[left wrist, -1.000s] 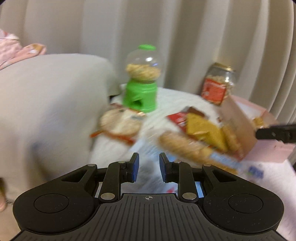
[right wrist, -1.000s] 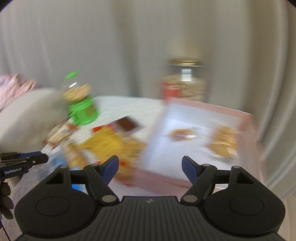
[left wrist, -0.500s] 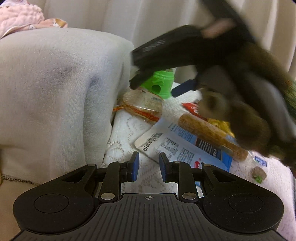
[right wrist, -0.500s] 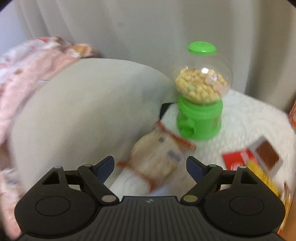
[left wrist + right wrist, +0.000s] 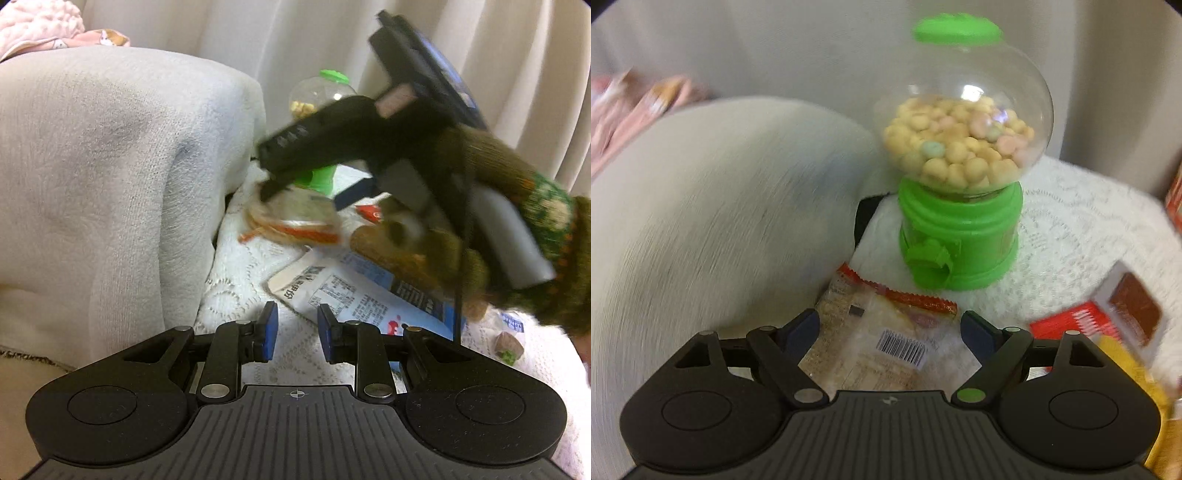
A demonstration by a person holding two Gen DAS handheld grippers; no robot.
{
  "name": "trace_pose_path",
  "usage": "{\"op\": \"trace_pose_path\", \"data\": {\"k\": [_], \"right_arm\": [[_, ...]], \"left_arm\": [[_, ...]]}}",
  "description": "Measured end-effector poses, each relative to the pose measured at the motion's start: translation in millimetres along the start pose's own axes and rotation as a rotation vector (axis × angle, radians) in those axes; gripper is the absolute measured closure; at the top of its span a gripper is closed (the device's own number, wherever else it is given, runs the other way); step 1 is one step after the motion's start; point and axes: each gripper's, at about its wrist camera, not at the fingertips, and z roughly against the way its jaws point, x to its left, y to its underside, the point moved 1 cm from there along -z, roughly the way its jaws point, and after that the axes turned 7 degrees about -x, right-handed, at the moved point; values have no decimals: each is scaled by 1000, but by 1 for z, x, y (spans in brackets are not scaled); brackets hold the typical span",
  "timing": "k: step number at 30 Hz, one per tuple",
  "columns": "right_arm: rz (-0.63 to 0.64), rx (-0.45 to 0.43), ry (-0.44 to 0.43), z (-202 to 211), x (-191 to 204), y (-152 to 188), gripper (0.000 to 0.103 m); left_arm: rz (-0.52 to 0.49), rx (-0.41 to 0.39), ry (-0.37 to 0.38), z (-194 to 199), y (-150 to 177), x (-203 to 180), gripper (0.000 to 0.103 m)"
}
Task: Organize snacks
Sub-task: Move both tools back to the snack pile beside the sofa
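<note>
A clear-wrapped bread packet with an orange-red edge [image 5: 886,343] lies on the white lace cloth, between the spread fingers of my open right gripper [image 5: 890,328]. In the left wrist view that packet [image 5: 291,218] sits under the right gripper's tips [image 5: 303,192]. My left gripper [image 5: 294,338] hovers low over the cloth, fingers narrowly apart and empty, just short of a blue-and-white snack bag [image 5: 354,291]. A green candy dispenser [image 5: 964,155] stands behind the packet.
A grey cushioned armrest [image 5: 110,177] rises at the left. A red packet with a chocolate picture [image 5: 1108,314] and a yellow bag [image 5: 1137,373] lie at the right. A small wrapped candy [image 5: 511,345] sits on the cloth. Curtains hang behind.
My right gripper has swung left from the pink box and dropped over the bread packet, which now lies between its fingers. My left gripper pulled back and lower, gap unchanged.
</note>
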Motion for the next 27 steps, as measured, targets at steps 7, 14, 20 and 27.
{"op": "trace_pose_path", "data": {"k": [7,14,20,27], "right_arm": [[2,-9,67,27,-14,10,19],[-231,49,-7,6,-4,16,7],[-60,21,29,8,30,24,6],[-42,50,-56,40,11,22,65]], "left_arm": [[-20,2,-21,0,1,-3,76],[-42,6,-34,-3,1,-11,76],[-33,3,-28,-4,2,-12,76],[-2,13,-18,-3,-1,-1,76]]}}
